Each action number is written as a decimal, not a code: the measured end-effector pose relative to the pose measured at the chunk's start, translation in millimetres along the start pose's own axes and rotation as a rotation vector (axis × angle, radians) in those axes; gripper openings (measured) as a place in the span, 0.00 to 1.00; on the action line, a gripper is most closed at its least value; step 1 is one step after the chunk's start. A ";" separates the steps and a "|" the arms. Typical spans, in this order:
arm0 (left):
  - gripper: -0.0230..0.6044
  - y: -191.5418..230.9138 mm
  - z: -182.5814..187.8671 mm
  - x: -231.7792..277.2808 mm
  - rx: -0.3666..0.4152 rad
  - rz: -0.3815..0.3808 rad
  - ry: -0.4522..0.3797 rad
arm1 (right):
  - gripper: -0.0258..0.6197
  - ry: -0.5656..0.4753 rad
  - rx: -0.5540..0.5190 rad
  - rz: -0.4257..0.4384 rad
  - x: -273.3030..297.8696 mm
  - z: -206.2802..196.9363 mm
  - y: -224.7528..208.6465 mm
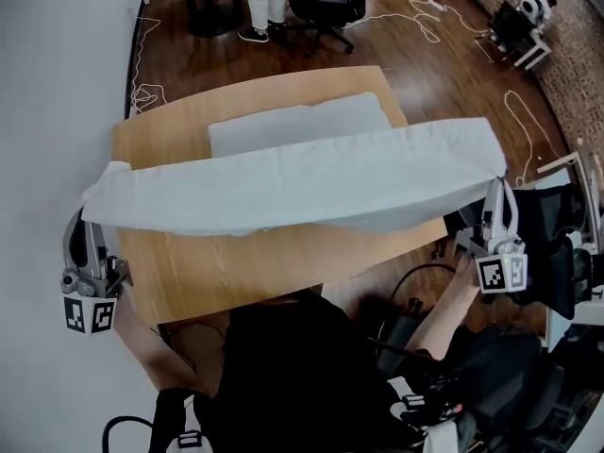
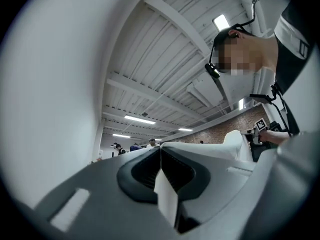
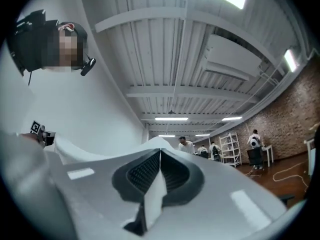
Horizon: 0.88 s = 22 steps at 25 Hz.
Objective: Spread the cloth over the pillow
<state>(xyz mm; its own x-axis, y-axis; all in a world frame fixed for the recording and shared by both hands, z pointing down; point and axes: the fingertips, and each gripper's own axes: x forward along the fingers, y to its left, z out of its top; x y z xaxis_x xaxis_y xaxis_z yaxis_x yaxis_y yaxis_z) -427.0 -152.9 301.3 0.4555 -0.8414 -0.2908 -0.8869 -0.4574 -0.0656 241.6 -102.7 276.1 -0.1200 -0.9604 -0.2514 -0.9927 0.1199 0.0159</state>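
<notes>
This is a large open lab or workshop hall rather than a home. It has a high white ribbed ceiling [image 3: 170, 59] with strip lights [image 3: 171, 118], a brick wall [image 3: 295, 114], and a wood floor [image 1: 425, 64] strewn with loose white cables [image 1: 412, 14]. People [image 3: 186, 144] work at other stations near a white shelving rack [image 3: 231, 146]. A black office chair [image 1: 326, 8] sits beyond the wooden surface [image 1: 189, 262].
</notes>
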 end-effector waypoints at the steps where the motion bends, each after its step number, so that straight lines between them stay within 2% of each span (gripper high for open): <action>1: 0.05 -20.0 -0.9 1.9 0.007 0.011 0.019 | 0.05 -0.006 0.013 0.013 -4.5 -1.8 -18.4; 6: 0.05 -105.5 6.0 -0.8 0.021 0.071 0.086 | 0.05 0.025 0.097 0.072 -8.8 -29.5 -88.8; 8: 0.05 -124.6 15.6 -7.6 0.034 0.082 0.106 | 0.05 0.042 0.115 0.072 -13.9 -36.1 -99.9; 10: 0.05 -131.7 31.5 -11.4 0.083 0.081 0.124 | 0.05 0.047 0.128 0.078 -12.1 -40.8 -99.5; 12: 0.05 -133.1 44.1 -9.6 0.130 0.074 0.125 | 0.05 0.045 0.141 0.085 -6.7 -42.5 -97.2; 14: 0.05 -127.4 47.0 -2.2 0.138 0.071 0.114 | 0.05 0.043 0.152 0.088 -0.1 -40.8 -93.5; 18: 0.05 -90.9 29.9 9.3 0.055 0.099 0.091 | 0.05 0.070 0.106 0.091 17.8 -34.2 -72.2; 22: 0.05 -65.8 8.4 30.1 -0.010 0.125 0.091 | 0.05 0.080 0.046 0.113 40.0 -31.7 -75.8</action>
<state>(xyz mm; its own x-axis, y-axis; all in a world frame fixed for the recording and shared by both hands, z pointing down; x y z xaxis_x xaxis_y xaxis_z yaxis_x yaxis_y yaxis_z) -355.6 -145.8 288.9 0.3468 -0.9145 -0.2082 -0.9366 -0.3496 -0.0245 311.6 -158.2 295.5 -0.2332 -0.9570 -0.1726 -0.9713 0.2377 -0.0056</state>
